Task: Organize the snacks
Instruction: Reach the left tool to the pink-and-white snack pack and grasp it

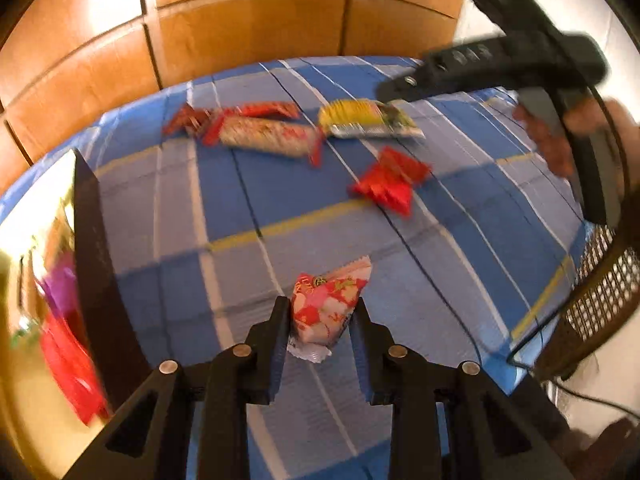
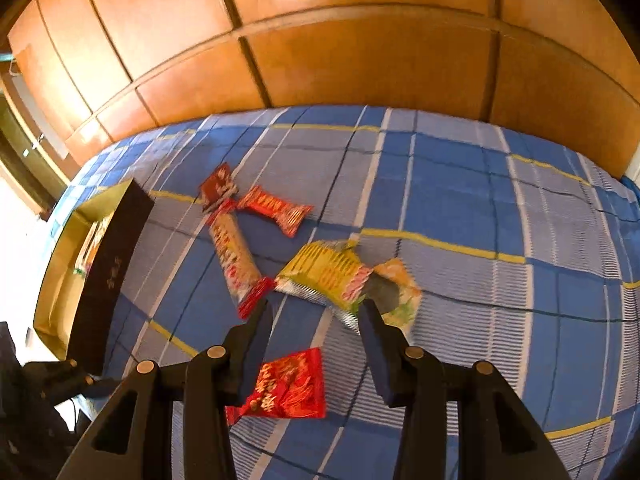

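My left gripper (image 1: 322, 308) is shut on a pink and red snack packet (image 1: 326, 308) and holds it above the blue checked bedsheet (image 1: 248, 208). My right gripper (image 2: 316, 308) is open and empty, hovering over a yellow snack packet (image 2: 332, 272) and a red packet (image 2: 288, 388). The right gripper also shows in the left wrist view (image 1: 404, 92) above the yellow packet (image 1: 368, 118). A long biscuit roll (image 2: 236, 256), a red wafer packet (image 2: 276, 208) and a dark red packet (image 2: 218, 186) lie further left. A black and gold box (image 2: 104, 276) stands at the left.
The box (image 1: 92, 264) holds several snacks, among them a red one (image 1: 68, 364). A brown mesh basket (image 1: 600, 300) stands at the bed's right edge with a black cable (image 1: 520, 344) next to it. Wooden wardrobe panels (image 2: 360, 60) rise behind the bed.
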The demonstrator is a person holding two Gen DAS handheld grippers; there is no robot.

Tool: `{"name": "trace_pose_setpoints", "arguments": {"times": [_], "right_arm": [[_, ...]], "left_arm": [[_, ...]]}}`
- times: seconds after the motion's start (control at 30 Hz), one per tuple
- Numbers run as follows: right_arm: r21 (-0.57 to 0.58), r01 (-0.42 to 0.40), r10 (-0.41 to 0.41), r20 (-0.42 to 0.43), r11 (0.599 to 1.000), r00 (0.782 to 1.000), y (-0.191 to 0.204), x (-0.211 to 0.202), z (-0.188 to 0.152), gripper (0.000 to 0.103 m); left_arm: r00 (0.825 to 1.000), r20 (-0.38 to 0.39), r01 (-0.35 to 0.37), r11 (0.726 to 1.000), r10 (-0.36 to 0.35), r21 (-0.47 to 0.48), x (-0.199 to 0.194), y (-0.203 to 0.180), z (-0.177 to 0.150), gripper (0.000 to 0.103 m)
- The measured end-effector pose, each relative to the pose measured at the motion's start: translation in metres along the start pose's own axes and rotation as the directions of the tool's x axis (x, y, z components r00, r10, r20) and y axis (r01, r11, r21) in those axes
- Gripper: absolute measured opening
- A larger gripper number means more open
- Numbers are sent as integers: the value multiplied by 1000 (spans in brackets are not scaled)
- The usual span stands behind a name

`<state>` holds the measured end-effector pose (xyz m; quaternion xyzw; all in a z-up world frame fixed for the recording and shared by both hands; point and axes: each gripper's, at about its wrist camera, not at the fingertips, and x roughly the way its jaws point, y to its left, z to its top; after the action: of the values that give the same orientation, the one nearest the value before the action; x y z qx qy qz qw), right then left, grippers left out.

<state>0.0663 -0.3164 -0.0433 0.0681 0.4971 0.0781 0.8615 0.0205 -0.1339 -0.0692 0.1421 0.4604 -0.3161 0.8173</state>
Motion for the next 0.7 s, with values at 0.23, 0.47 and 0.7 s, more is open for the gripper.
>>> {"name": "trace_pose_setpoints", "arguments": {"times": [0.23,0.47,0.7], "right_arm": [[-46,-45,43,-45,998,998,24,19,-5,45],[-119,-78,75,-29,990,997,61,31,27,45],[-265,-51,41,-44,963,998,116,76,78,45]], "left_arm": [[998,62,9,1000,-8,-12,0,4,-13,32],[994,102,44,998,-38,-55,3,12,-19,34],[992,111,67,995,-59,-70,5,15,-20,35]]}}
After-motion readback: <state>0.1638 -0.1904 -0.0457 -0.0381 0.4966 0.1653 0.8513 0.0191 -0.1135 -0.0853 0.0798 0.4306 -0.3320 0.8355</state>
